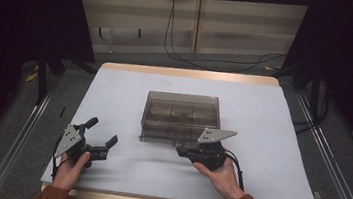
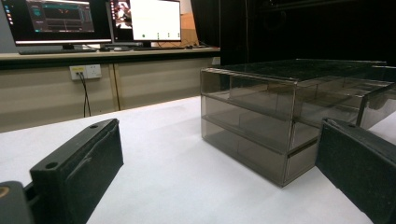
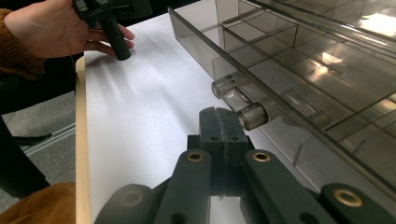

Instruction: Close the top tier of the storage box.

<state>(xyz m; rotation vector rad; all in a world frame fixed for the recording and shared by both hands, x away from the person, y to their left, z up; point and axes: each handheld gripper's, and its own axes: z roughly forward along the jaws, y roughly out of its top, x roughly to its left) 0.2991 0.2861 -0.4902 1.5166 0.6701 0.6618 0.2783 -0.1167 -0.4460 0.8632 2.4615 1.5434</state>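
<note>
Right hand-held gripper (image 3: pixel 223 122) sits with jaws pressed together, empty, its tip just beside the clear handle (image 3: pixel 239 101) on the drawer (image 3: pixel 299 100) of the smoky box (image 1: pixel 181 113) mid-tabletop (image 1: pixel 270 140). Spreading the jaws and closing squarely on the handle looks best. Left hand-held gripper (image 1: pixel 102 134) rests wide open near the front-left edge, with bare room between.
</note>
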